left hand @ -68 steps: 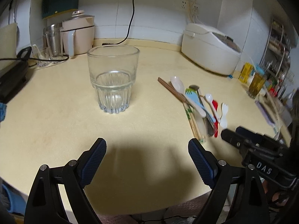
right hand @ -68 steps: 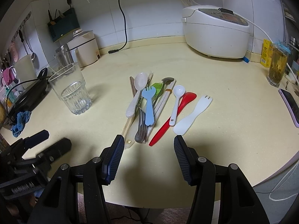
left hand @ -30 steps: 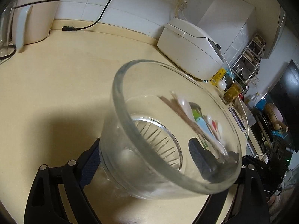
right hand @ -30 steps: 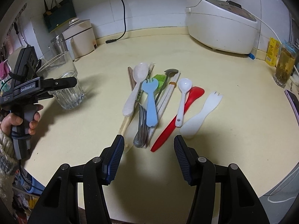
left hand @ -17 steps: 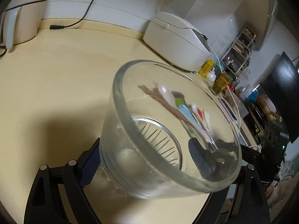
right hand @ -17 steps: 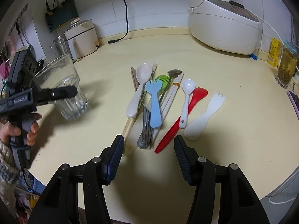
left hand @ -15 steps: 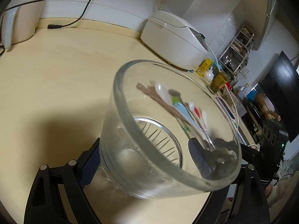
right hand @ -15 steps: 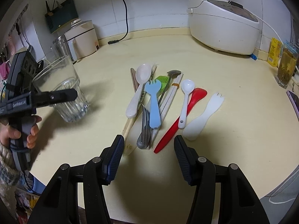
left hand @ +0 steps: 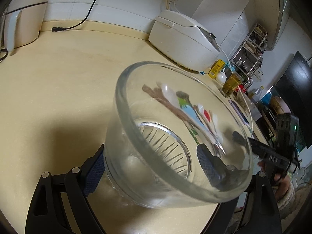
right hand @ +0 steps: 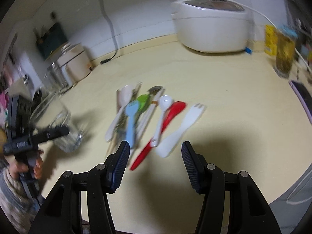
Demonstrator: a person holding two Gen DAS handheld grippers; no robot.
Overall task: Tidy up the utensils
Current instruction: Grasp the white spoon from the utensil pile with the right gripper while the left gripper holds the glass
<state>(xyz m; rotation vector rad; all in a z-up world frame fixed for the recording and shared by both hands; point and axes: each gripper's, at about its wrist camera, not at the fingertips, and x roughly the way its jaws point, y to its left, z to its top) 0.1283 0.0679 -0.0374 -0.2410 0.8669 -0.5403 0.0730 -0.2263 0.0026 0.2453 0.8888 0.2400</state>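
Left hand-held gripper (left hand: 150, 167) (tilted) round glass (left hand: 175, 136)

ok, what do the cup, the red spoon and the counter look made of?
Cup: clear glass, glossy; the utensils show through its wall and its base is ribbed.
Red spoon: probably plastic, with solid even colour and a smooth look, though the picture is blurred.
Counter: cream, smooth and matte; laminate or stone, I cannot tell.

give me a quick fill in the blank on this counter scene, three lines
The left claw is shut on a clear ____.
The right claw hovers open over the pile of ____ on the counter.
Between the small white spoon and the white spork lies a long ____ spoon.

Missing: glass; utensils; red
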